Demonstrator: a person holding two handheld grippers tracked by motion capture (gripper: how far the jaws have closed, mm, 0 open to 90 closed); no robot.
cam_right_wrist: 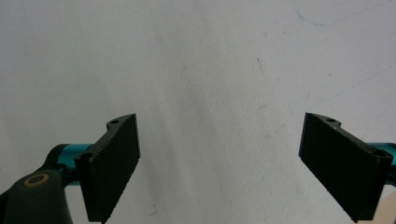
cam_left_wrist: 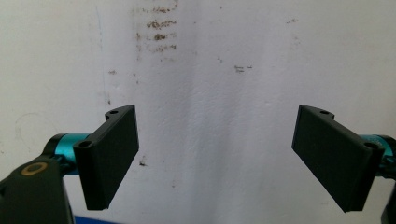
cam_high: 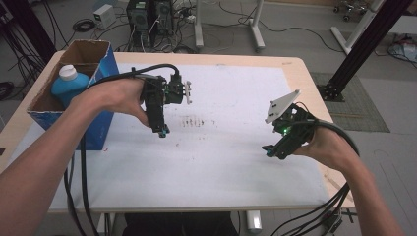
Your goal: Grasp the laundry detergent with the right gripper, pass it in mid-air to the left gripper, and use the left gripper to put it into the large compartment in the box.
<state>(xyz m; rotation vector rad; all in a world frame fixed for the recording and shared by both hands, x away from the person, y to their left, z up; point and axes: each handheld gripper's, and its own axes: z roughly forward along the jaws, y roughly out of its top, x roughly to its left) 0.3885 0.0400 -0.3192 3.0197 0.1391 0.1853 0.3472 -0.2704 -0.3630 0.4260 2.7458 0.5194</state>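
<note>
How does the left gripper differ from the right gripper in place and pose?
The left gripper hangs near the blue cardboard box and the brown marks; the right gripper is over bare white sheet near the table's right edge. The right gripper carries a grey plate; the left shows none. Both are open and empty.

Soft even overhead light, faint shadows; high view slightly soft; gripper views mildly blurred, no glare.
</note>
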